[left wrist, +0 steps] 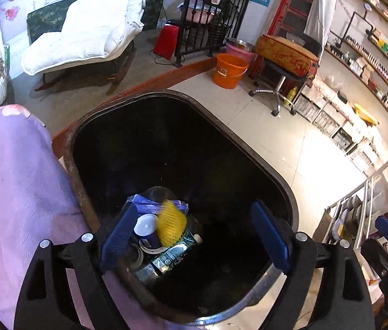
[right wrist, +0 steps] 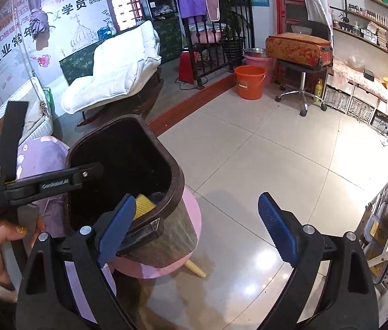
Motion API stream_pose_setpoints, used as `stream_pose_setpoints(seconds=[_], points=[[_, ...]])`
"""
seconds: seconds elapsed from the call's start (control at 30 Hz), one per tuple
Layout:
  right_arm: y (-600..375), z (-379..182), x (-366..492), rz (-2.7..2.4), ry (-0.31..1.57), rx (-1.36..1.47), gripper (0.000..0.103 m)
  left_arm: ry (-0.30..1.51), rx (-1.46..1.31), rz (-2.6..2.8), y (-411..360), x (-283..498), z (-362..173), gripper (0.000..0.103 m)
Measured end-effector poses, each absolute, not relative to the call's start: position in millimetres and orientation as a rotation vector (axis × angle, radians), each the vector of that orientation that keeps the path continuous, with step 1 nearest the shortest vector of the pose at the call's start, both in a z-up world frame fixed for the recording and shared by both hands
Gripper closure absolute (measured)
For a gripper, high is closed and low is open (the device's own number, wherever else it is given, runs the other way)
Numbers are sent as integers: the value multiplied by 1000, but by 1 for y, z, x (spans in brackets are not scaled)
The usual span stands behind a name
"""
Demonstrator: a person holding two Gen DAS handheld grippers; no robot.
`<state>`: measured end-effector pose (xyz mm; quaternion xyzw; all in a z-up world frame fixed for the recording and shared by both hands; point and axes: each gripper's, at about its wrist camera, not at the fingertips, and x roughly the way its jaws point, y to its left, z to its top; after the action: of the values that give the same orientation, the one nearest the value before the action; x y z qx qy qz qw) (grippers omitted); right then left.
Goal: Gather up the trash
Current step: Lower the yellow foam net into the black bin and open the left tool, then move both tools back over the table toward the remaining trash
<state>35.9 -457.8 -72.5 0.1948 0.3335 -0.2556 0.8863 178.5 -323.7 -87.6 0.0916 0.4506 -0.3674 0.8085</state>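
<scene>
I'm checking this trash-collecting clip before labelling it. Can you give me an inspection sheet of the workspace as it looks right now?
Surface: glossy pale tiled floor; the bin stands on a round pink stool.
Job's things: dark brown rectangular trash bin holds a yellow foam net sleeve, a white and blue paper cup, a plastic bottle and a blue wrapper.
Clutter: orange plastic bucket, pink bucket, lilac blanket.
Grippers: left claw open above the bin, nothing between the jaws; right claw open, empty, beside the bin.
Cables: black cable by the red box.
Surroundings: white cushioned rocking chair, rolling stool, wall shelves.
</scene>
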Motion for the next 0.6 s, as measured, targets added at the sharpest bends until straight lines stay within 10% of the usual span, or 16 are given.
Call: stream_pose_setpoints(seconds=[0.6], points=[[-417,-65,69,-365,697,354,12,812,131,-669,-229,134,-54,14]])
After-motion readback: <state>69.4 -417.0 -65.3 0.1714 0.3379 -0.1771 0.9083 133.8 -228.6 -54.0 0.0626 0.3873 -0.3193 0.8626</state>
